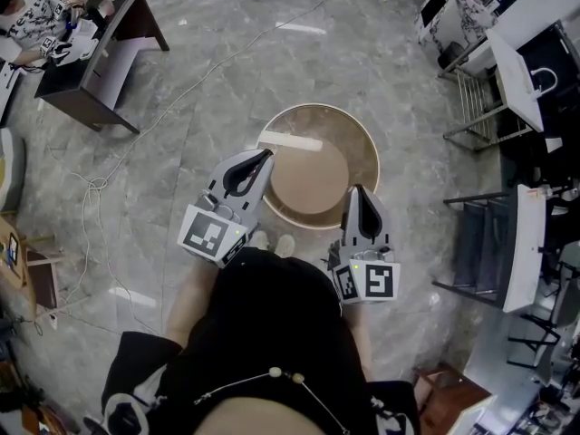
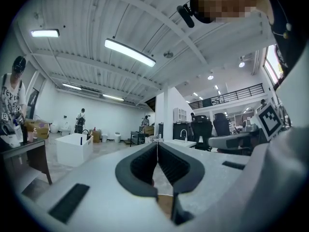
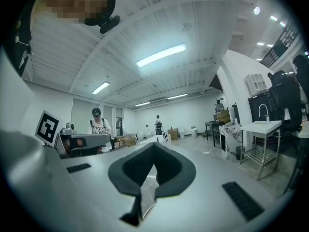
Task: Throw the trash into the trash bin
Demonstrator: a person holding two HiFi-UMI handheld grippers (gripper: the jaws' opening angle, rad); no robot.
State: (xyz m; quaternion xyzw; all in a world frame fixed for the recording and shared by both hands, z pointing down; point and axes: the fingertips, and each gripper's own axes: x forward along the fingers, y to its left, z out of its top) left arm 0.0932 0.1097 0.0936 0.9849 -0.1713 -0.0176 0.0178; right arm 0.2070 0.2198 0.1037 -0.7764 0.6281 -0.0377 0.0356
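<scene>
A wide round tan bin [image 1: 366, 149] stands open on the marble floor right in front of me, its brown bottom bare. My left gripper [image 1: 266, 156] is held level over the bin's near-left rim, jaws shut tip to tip with nothing between them. My right gripper [image 1: 360, 191] hovers at the near-right rim, also shut and empty. In the left gripper view the left gripper [image 2: 157, 144] looks out level across the room, its dark pads [image 2: 179, 166] meeting at the tips. In the right gripper view the right gripper [image 3: 153, 146] is closed the same way. No trash shows in any view.
A dark desk [image 1: 101, 60] with a seated person is at the far left. A white cable [image 1: 92, 192] trails over the floor on the left. Metal racks [image 1: 487, 245] and white tables [image 1: 521, 71] line the right side. My shoes [image 1: 272, 241] stand just short of the bin.
</scene>
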